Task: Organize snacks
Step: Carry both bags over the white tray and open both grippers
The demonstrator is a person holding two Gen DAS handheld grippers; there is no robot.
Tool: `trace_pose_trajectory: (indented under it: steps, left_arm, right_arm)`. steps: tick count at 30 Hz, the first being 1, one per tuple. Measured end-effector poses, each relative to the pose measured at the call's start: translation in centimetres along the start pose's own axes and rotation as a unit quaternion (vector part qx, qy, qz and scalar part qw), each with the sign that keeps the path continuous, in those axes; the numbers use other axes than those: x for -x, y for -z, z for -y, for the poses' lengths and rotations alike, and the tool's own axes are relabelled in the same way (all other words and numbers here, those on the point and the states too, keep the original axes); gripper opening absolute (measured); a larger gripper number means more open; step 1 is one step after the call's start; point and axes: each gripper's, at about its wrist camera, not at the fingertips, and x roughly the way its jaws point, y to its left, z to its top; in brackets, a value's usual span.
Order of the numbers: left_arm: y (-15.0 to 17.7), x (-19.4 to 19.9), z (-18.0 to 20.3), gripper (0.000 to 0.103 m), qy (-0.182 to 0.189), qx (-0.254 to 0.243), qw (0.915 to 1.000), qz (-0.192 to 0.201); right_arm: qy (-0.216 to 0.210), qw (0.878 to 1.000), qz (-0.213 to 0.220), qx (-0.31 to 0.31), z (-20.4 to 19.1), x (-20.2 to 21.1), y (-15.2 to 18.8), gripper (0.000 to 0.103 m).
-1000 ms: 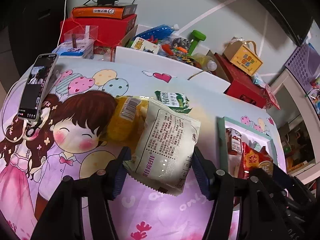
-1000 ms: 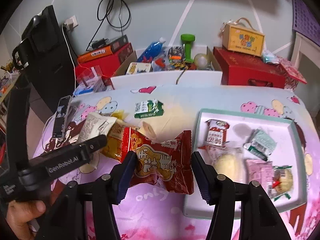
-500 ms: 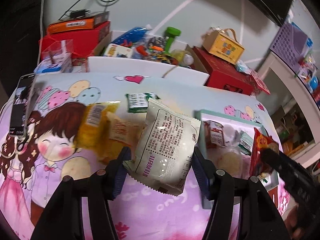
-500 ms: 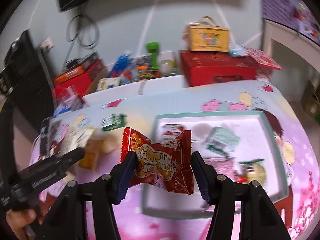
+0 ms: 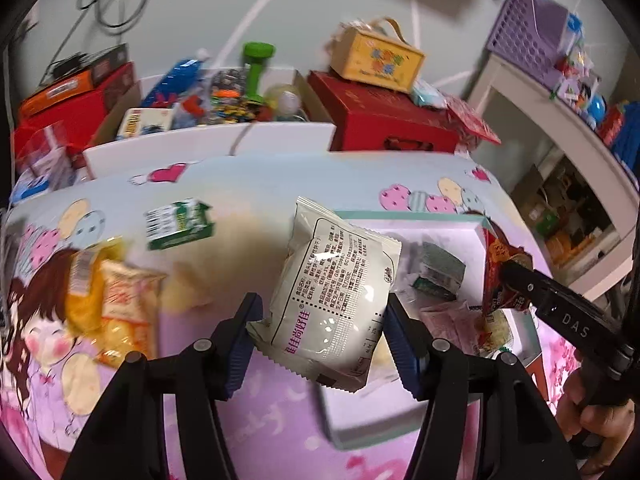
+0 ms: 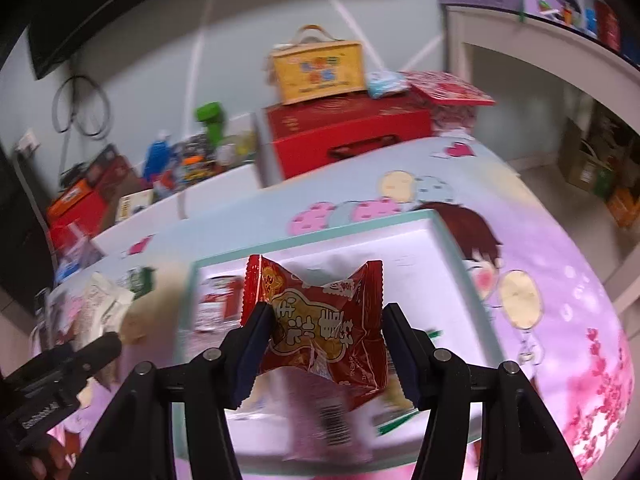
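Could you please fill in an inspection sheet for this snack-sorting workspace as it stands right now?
Surface: cartoon-print tablecloth.
Job's things: white tray holding several snacks; green packet and yellow packets loose on the cloth.
Clutter: red box, yellow carry box, green dumbbell behind the table.
Grippers: left gripper shut on white packet; right gripper shut on red packet, above the tray.
Cables: coiled cable on the wall.
Surroundings: white shelf, purple basket.

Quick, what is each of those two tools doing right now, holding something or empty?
Left tool: closed on a white snack packet.
Right tool: closed on a red snack packet, above the tray.
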Motion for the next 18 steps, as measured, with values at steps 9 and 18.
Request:
trace_pose_trajectory:
  steps: [9,18]
  left_arm:
    - [-2.0,-5.6,5.6,0.062,0.008,-0.042,0.9982,-0.041]
    - [-2.6,-8.8,8.5,0.065,-0.007,-0.058,0.9963,-0.064]
  right_arm:
    - [0.034,0.999,-0.003,-0.042,5.6,-2.4,-0.8,0.060]
    - [0.033,0.999,-0.015,-0.040,6.5,-4.3,-0.5,0.061]
